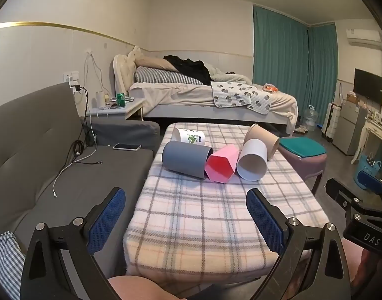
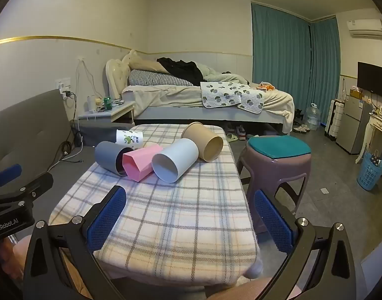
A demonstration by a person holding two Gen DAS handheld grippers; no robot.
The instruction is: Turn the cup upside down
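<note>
Several cups lie on their sides on a plaid-covered table point(image 1: 203, 215) point(image 2: 176, 225): a grey cup point(image 1: 186, 158) point(image 2: 111, 157), a pink hexagonal cup point(image 1: 222, 165) point(image 2: 141, 162), a white cup point(image 1: 252, 160) point(image 2: 174, 160), a tan cup point(image 1: 262, 137) point(image 2: 203, 141) and a printed white cup point(image 1: 189, 137) point(image 2: 129, 137) at the back. My left gripper point(image 1: 186, 197) is open and empty above the table's near part, short of the cups. My right gripper point(image 2: 188, 197) is open and empty, also short of the cups.
A grey sofa point(image 1: 41, 155) with a phone point(image 1: 127, 147) and cables stands left of the table. A purple stool with a teal cushion point(image 2: 278, 155) point(image 1: 303, 150) stands right of it. A bed point(image 2: 203, 100) lies behind, and a blue basket point(image 2: 372, 172) stands at far right.
</note>
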